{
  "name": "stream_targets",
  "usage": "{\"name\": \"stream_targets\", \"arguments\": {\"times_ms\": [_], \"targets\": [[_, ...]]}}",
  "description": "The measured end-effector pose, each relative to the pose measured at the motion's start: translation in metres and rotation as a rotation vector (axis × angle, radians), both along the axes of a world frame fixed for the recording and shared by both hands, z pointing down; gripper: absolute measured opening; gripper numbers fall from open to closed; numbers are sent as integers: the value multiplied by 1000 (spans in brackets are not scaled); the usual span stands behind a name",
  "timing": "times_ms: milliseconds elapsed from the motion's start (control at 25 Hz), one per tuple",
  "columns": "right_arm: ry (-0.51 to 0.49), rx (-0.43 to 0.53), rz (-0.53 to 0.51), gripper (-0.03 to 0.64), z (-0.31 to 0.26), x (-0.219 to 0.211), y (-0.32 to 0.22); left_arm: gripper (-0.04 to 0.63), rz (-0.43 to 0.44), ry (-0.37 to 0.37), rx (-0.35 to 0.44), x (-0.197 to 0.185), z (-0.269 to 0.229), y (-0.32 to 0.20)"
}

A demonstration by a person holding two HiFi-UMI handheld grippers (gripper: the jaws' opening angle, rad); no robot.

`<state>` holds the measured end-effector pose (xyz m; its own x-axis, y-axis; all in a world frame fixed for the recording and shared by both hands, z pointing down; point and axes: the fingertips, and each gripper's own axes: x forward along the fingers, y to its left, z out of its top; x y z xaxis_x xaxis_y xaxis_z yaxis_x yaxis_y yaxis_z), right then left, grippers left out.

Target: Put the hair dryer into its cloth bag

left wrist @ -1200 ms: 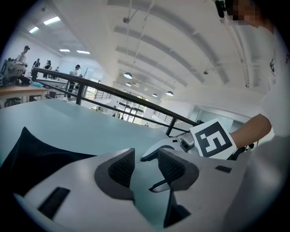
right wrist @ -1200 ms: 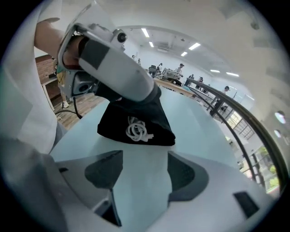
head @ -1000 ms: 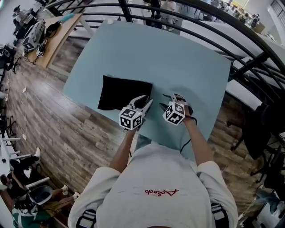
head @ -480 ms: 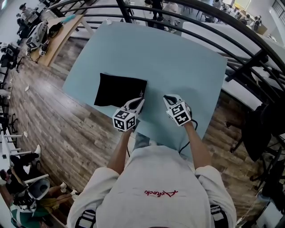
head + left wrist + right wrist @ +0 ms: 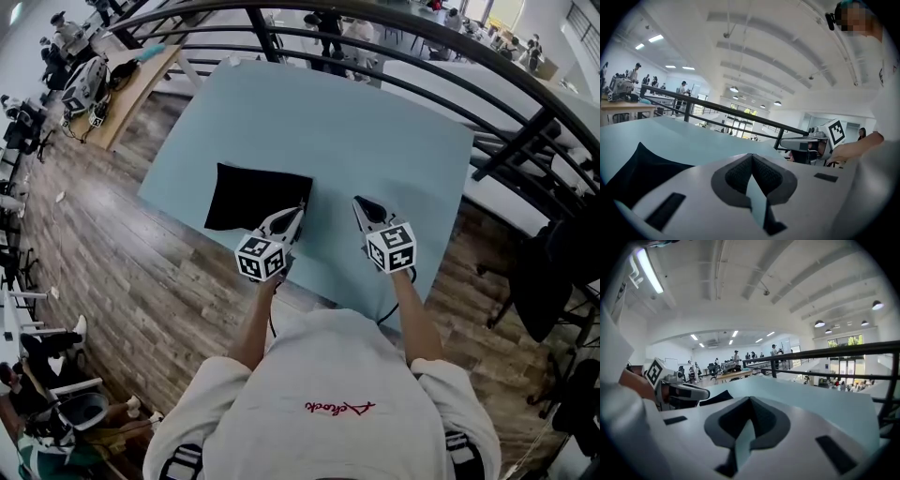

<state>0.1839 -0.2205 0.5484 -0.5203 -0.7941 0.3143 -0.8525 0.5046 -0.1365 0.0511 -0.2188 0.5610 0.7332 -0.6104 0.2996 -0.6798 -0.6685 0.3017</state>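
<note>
A flat black cloth bag lies on the light blue table, near its front edge; its near part also shows in the left gripper view and a corner of it in the right gripper view. No hair dryer shows in any view. My left gripper hovers at the bag's right edge, jaws shut with nothing between them. My right gripper hangs over bare table further right, also shut and empty. Each gripper shows in the other's view: the right gripper and the left gripper.
Black curved railing bars arch over the table's far side. A wooden bench with equipment stands at the far left on the wood floor. A dark chair sits to the right. Several people stand in the background.
Both grippers' jaws were spread a second ago and are now shut. The right gripper has risen, rolled and drawn away to the right. The left gripper lifted slightly. The bag lies as before.
</note>
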Motion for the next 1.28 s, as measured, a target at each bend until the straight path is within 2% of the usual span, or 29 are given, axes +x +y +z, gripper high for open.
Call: {"name": "stream_targets", "arguments": {"times_ms": [200, 480, 1040, 1280], "targets": [[25, 40, 38, 17, -16, -17, 25, 8, 9, 32, 21, -24, -9, 19], [52, 55, 82, 17, -25, -53, 63, 8, 11, 65, 4, -71, -12, 52], [77, 83, 133, 17, -36, -84, 182, 8, 64, 90, 31, -101, -18, 169], [91, 116, 119, 17, -41, -95, 235, 8, 76, 102, 34, -110, -16, 222]]}}
